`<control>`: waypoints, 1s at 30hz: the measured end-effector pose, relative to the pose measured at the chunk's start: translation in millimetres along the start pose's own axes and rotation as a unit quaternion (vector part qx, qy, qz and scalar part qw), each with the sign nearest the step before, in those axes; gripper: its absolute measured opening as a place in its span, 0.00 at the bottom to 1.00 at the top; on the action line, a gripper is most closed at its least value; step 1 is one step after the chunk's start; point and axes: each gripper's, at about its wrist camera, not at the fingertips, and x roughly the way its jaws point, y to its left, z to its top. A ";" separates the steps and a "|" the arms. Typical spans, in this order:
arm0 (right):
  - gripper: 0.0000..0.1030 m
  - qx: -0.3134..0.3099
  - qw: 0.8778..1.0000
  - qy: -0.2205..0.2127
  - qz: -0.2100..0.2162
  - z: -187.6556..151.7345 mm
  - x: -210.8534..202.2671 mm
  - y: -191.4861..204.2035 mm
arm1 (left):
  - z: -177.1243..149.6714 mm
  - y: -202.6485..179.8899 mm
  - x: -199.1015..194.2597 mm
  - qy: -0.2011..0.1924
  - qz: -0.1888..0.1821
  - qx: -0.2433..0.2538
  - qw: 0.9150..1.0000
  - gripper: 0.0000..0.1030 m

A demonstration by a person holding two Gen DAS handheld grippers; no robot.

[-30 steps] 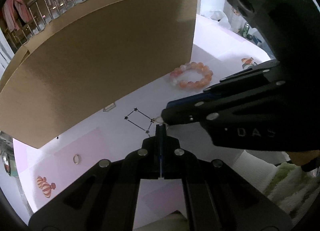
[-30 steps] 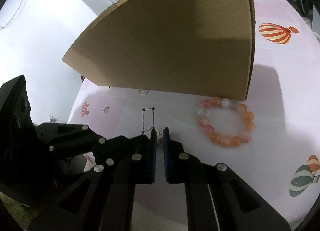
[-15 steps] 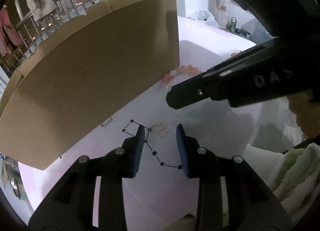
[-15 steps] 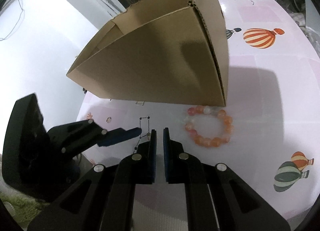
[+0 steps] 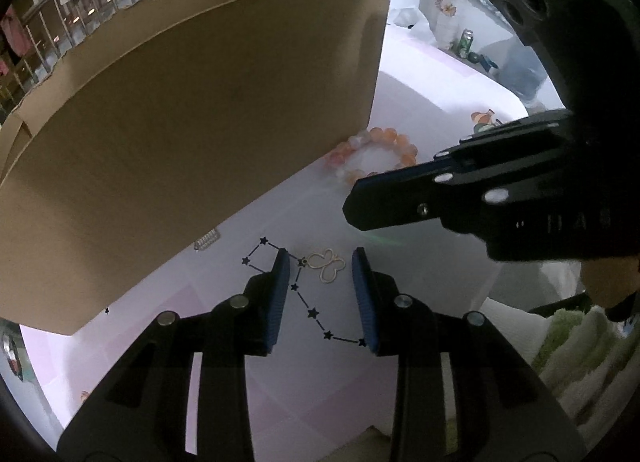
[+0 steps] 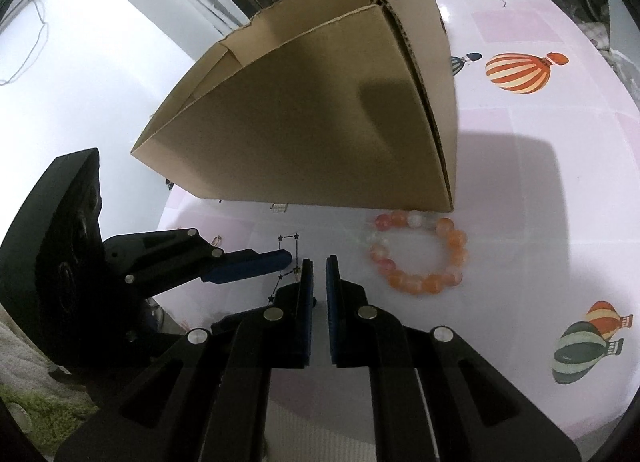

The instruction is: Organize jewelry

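A small butterfly-shaped gold pendant (image 5: 328, 265) lies flat on the pink balloon-print tablecloth (image 6: 520, 189), in front of the cardboard box (image 5: 192, 133). The left gripper (image 5: 322, 262) hangs over it with its blue-padded fingers parted, one on each side of the pendant and neither touching it. The right gripper (image 6: 319, 262), fingers nearly together and holding nothing, sits between the pendant and the orange beaded bracelet (image 6: 420, 252) lying just in front of the box's corner.
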 end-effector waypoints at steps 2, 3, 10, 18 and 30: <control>0.07 0.001 1.000 -0.001 -0.001 0.0 -0.7 -0.1 | 7.4 -8.6 2.2 0.004 0.003 -0.003 1.000 0.29; 0.07 0.001 1.000 -0.002 -0.002 0.1 -0.2 0.3 | 8.0 -9.4 2.4 0.006 0.004 -0.004 1.000 0.28; 0.07 0.005 1.000 -0.009 -0.003 1.1 -2.5 -2.7 | 17.2 -11.6 4.9 0.010 0.006 -0.002 1.000 0.21; 0.07 0.004 1.000 -0.013 -0.002 2.0 -4.3 -2.1 | 17.4 -16.1 6.0 0.007 0.016 -0.010 1.000 0.11; 0.07 0.002 1.000 -0.015 -0.003 3.1 -6.6 -2.9 | 14.7 -17.4 1.9 0.004 0.020 -0.008 1.000 0.11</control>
